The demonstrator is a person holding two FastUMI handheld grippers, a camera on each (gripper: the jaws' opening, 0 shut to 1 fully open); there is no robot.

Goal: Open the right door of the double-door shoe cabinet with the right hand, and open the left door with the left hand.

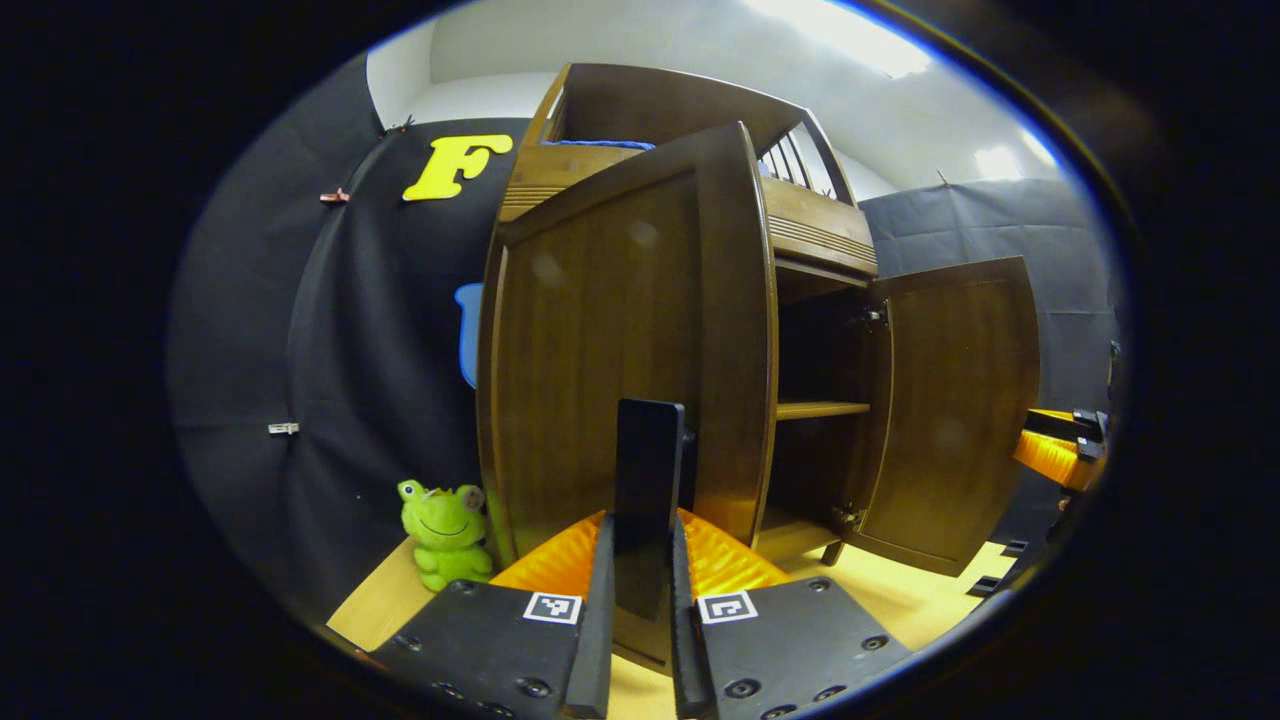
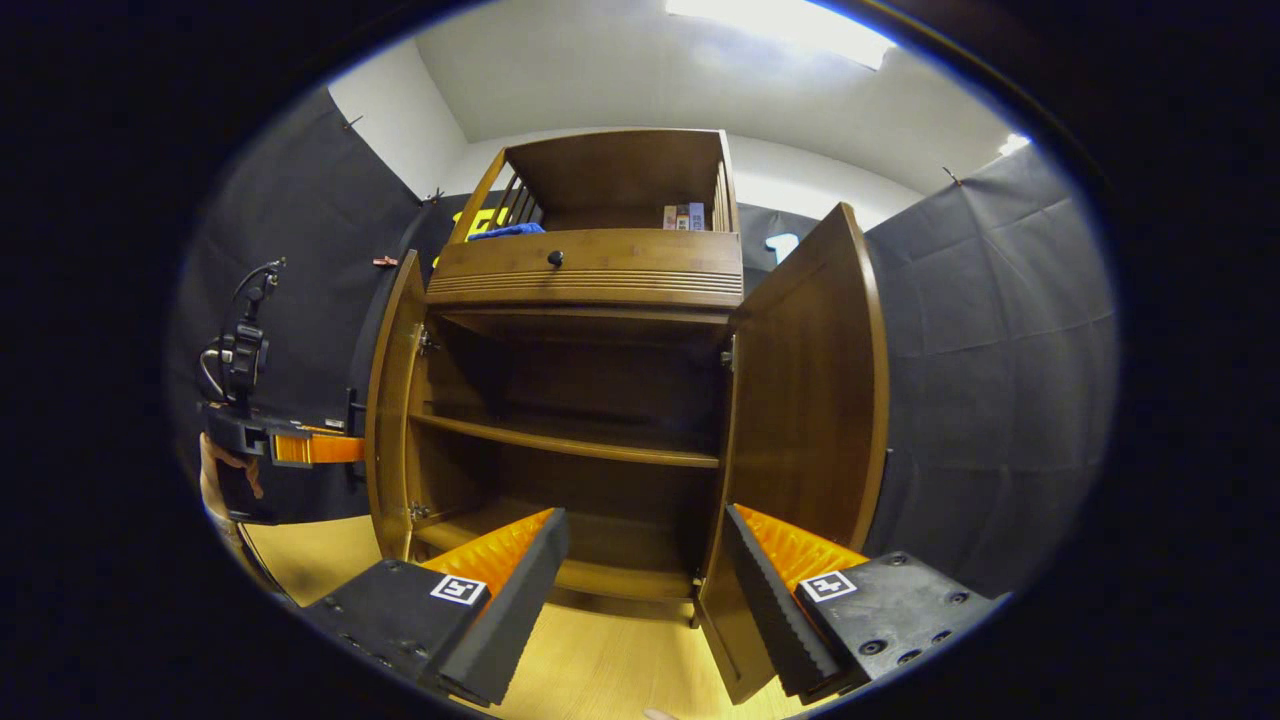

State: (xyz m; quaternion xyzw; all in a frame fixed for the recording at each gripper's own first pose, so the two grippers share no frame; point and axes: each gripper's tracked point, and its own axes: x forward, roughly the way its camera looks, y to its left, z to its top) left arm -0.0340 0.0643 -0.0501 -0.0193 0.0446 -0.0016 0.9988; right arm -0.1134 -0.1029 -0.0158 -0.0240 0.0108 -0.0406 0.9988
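Observation:
The brown wooden shoe cabinet (image 2: 590,270) stands with both doors swung out. In the left gripper view the left door (image 1: 610,340) faces me close up, and my left gripper (image 1: 642,535) is shut on its black upright handle (image 1: 648,450). The right door (image 1: 955,400) hangs wide open farther right. In the right gripper view my right gripper (image 2: 645,520) is open, holds nothing, and sits low in front of the cabinet's opening. The right door (image 2: 810,400) stands just beyond its right finger (image 2: 765,590). The left gripper (image 2: 300,448) shows beside the left door (image 2: 390,400).
A green frog plush (image 1: 445,530) sits on the wooden floor (image 2: 600,660) left of the cabinet. Inside runs a bare shelf (image 2: 570,445). Above are a drawer with a dark knob (image 2: 555,258) and a blue cloth (image 2: 505,231). Black cloth walls close in both sides.

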